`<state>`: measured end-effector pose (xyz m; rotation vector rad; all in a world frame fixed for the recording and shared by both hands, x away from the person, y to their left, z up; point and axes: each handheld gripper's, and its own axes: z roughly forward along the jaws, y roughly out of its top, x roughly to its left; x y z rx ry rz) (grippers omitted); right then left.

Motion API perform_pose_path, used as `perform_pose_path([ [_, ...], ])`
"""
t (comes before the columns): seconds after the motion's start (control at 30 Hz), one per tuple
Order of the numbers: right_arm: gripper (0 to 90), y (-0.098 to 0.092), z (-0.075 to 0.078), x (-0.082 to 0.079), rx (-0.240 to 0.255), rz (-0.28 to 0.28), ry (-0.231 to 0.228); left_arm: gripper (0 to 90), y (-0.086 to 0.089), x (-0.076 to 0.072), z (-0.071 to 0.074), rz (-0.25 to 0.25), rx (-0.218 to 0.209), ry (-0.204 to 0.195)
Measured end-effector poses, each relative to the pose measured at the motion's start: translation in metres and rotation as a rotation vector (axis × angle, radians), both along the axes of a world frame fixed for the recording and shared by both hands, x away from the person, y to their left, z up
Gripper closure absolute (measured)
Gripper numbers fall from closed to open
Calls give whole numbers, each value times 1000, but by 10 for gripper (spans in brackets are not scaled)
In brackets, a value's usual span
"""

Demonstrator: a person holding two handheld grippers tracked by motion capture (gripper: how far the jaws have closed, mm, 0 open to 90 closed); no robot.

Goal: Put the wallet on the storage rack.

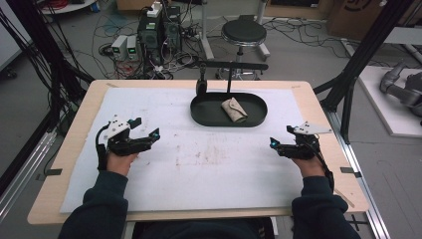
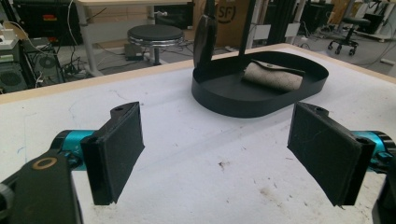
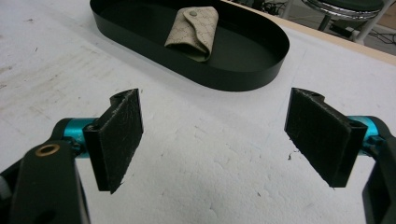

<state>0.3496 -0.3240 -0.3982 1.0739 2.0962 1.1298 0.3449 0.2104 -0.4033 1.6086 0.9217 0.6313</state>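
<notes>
A black oval tray point(image 1: 206, 117) point(image 2: 219, 105) point(image 3: 140, 39) rests at the far middle of the white mat, under a black stand with a crossbar point(image 1: 234, 65). Inside it lies a beige patterned pouch point(image 1: 234, 110) point(image 2: 273, 76) point(image 3: 194, 27) with a snap flap. My left gripper point(image 1: 144, 134) point(image 2: 217, 156) hovers low over the mat's left side, open and holding nothing. My right gripper point(image 1: 281, 139) point(image 3: 215, 140) is held over the right side, also open with nothing between its jaws. Both are well short of the tray.
The white mat point(image 1: 199, 159) covers most of the wooden table point(image 1: 74, 129) and carries brown smudges in the middle. Beyond the far edge stand a black stool point(image 1: 243, 33), computer boxes point(image 1: 159, 30) and tangled cables. Black frame posts point(image 1: 363, 55) rise at the right.
</notes>
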Motion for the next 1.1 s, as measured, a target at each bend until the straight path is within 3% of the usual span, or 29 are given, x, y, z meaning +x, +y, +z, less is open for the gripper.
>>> perform_pose_path([
  [0.47,198,2,-8,0,-2,3,23,182,-3,-1,1,-12,13,-9],
  [1.1,198,0,-8,0,-4,-8,3,182,-3,-1,0,-10,14,-8],
])
